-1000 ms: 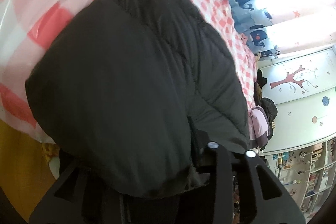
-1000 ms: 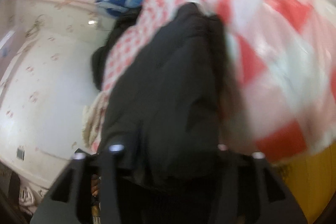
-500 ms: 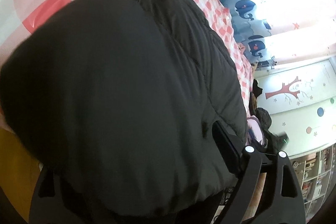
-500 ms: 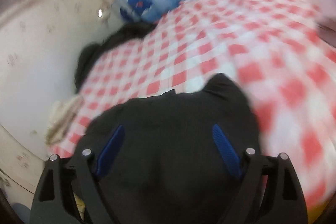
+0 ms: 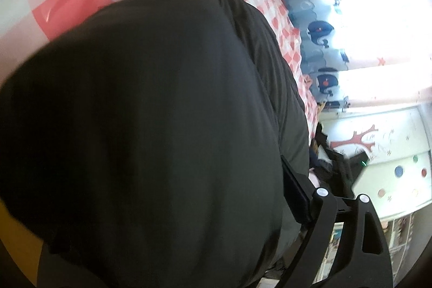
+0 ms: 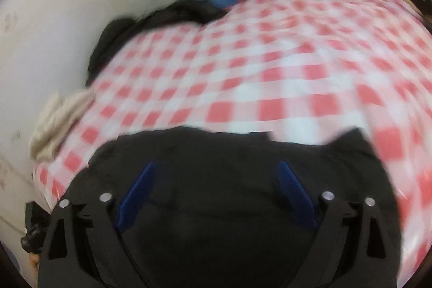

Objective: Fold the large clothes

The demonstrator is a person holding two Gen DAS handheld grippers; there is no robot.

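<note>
Progress: black padded jacket (image 6: pixel 237 207) bundled on checked bed (image 6: pixel 270 77) | right hand-held gripper (image 6: pixel 216 196) opening, nothing pinched | left hand-held gripper (image 5: pixel 167 220) released | remaining: tidy, stow.

Black puffy quilted jacket (image 5: pixel 167 126) lying in rounded heap on red-and-white checked bed cover (image 6: pixel 270 77), at cover's near edge, close to near left corner. Fabric matte, stitched seams visible; far edge uneven, one corner peaked.
</note>
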